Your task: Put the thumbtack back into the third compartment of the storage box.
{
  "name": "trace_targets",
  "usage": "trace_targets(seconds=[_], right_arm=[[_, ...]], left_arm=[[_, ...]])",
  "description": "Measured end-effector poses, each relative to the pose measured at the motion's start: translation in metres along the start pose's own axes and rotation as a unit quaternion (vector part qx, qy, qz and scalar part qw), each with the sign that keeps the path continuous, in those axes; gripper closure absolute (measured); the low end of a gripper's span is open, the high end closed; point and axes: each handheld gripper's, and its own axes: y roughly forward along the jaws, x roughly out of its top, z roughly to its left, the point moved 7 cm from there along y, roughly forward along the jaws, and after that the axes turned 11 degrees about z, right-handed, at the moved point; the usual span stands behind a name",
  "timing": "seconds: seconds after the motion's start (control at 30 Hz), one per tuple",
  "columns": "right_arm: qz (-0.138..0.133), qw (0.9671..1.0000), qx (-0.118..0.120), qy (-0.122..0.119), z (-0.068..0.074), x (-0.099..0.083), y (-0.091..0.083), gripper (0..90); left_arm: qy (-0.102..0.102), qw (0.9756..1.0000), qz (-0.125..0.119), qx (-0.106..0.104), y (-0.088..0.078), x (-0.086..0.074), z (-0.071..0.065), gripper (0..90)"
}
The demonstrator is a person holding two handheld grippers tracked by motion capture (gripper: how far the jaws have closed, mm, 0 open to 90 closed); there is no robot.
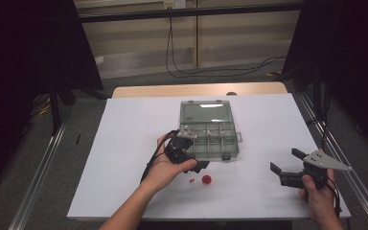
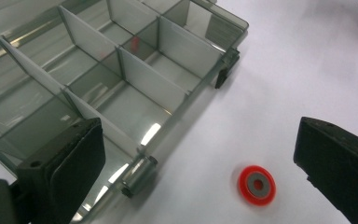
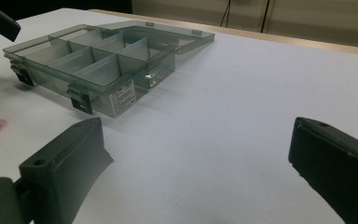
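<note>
A clear grey compartment box [image 1: 210, 138] lies open in the middle of the white table, its lid [image 1: 206, 111] folded back flat. A red ring with a grey centre [image 1: 206, 180] lies on the table just in front of the box, with a tiny red piece [image 1: 191, 180] to its left. My left gripper [image 1: 196, 158] hangs open over the box's front edge. In the left gripper view, one jaw is over the box [image 2: 112, 79] and the red ring [image 2: 257, 185] lies between the jaws. My right gripper [image 1: 286, 160] stands open at the right, apart from the box [image 3: 98, 60].
The white sheet [image 1: 124, 143] covers the table, with bare room to the left and right of the box. The box has two front latches [image 3: 81, 101]. Metal rails [image 1: 43, 163] run along both table sides. Cables [image 1: 182, 72] lie on the floor beyond the far edge.
</note>
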Motion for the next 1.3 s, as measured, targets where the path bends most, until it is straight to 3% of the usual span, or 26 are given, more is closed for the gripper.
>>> trace_targets(seconds=[0.7, 1.0, 1.07, 1.3], right_arm=[[0.002, 1.0, 0.0, -0.001, 0.001, 0.0, 0.001, 3.2], [0.003, 1.0, 0.0, -0.001, 0.001, -0.001, 0.001, 3.3], [0.003, 1.0, 0.001, -0.001, 0.002, 0.0, 0.001, 3.2], [0.003, 1.0, 0.0, -0.002, 0.002, 0.0, 0.001, 3.2]], left_arm=[[0.006, 1.0, 0.001, -0.003, 0.0, -0.019, -0.012, 7.9], [0.013, 0.9998, 0.011, -0.006, 0.002, -0.03, -0.014, 15.6], [0.021, 0.9996, 0.019, 0.002, 0.002, -0.032, -0.014, 17.0], [0.019, 0.9996, 0.022, 0.0, 0.004, -0.038, -0.014, 25.8]])
